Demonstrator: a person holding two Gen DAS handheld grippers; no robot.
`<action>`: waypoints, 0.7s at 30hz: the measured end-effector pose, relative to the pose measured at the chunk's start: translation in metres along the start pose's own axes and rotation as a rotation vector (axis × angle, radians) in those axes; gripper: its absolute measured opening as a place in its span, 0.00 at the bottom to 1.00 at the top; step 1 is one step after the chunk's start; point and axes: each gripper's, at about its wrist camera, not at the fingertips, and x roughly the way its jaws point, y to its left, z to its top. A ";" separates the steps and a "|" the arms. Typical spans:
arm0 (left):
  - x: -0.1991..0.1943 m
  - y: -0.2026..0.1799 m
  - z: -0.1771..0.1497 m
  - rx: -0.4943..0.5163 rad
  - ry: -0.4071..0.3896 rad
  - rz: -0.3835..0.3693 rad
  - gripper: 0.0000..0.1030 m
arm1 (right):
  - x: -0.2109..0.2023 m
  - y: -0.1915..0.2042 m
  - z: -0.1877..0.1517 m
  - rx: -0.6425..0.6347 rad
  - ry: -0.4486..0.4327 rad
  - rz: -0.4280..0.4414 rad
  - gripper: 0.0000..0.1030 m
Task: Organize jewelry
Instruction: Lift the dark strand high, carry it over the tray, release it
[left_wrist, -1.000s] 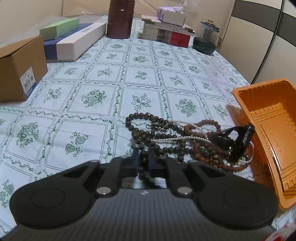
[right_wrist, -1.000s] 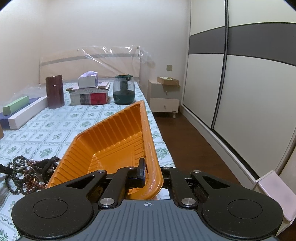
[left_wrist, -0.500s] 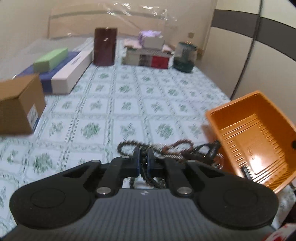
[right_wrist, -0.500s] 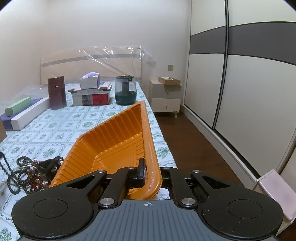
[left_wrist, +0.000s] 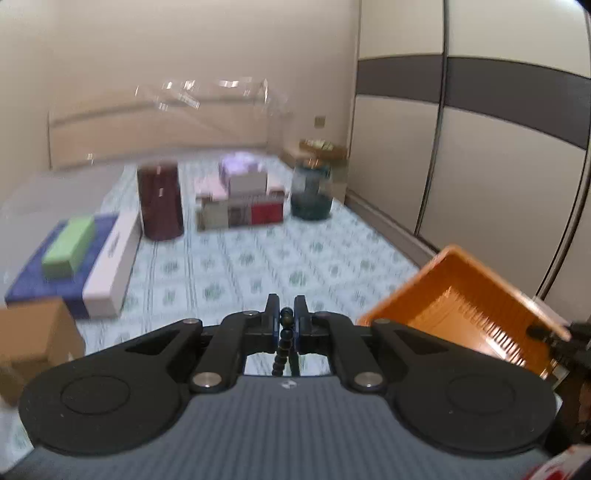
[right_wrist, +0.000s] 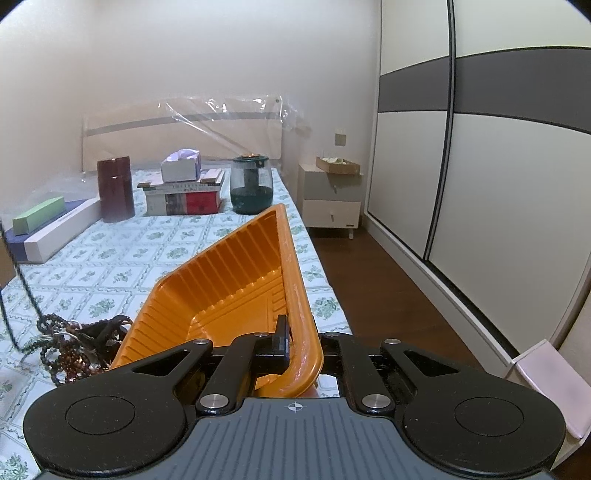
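While the left gripper (left_wrist: 284, 318) pinches a strand of dark round beads (left_wrist: 283, 341) between its nearly closed fingers, the strand hangs down from the tips and out of sight below the gripper body. The right gripper (right_wrist: 300, 341) is clamped on the near rim of the ribbed orange plastic tray (right_wrist: 236, 280), one finger inside the wall and the other outside (the outer finger is hidden by the rim). The tray is tilted, its far corner raised, and it sits close to the right edge of the bed, where the green-and-white floral patterned sheet (right_wrist: 122, 258) drops off to the dark wooden floor (right_wrist: 373, 280).

Just left of the tray lies the tangled heap of brown and dark bead necklaces (right_wrist: 74, 345), touching the tray's left wall; a thin dark strand (right_wrist: 26, 284) rises from it toward the upper left edge of the right wrist view. Beyond the heap the sheet lies bare through the middle. On the left side stand a brown cardboard box (left_wrist: 33, 339) and a long white-and-blue box (right_wrist: 55, 230) with a pale green box (right_wrist: 38, 216) on top. Farther back stand a dark red cylindrical container (right_wrist: 115, 188), a stack of books (right_wrist: 183, 195) topped by a white tissue box (right_wrist: 181, 166), and a dark green glass jar (right_wrist: 252, 184). Past the bed's right edge a white bedside cabinet (right_wrist: 330, 203) stands against the wall, with sliding wardrobe doors (right_wrist: 480, 166) along the right
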 end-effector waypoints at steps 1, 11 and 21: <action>-0.004 -0.001 0.008 0.013 -0.015 0.000 0.06 | 0.000 0.000 0.000 -0.001 0.000 0.000 0.06; -0.046 -0.015 0.084 0.124 -0.174 -0.026 0.06 | -0.003 -0.001 0.000 0.000 -0.004 0.001 0.06; -0.079 -0.045 0.140 0.216 -0.287 -0.092 0.06 | -0.007 -0.001 0.002 -0.003 -0.011 0.000 0.06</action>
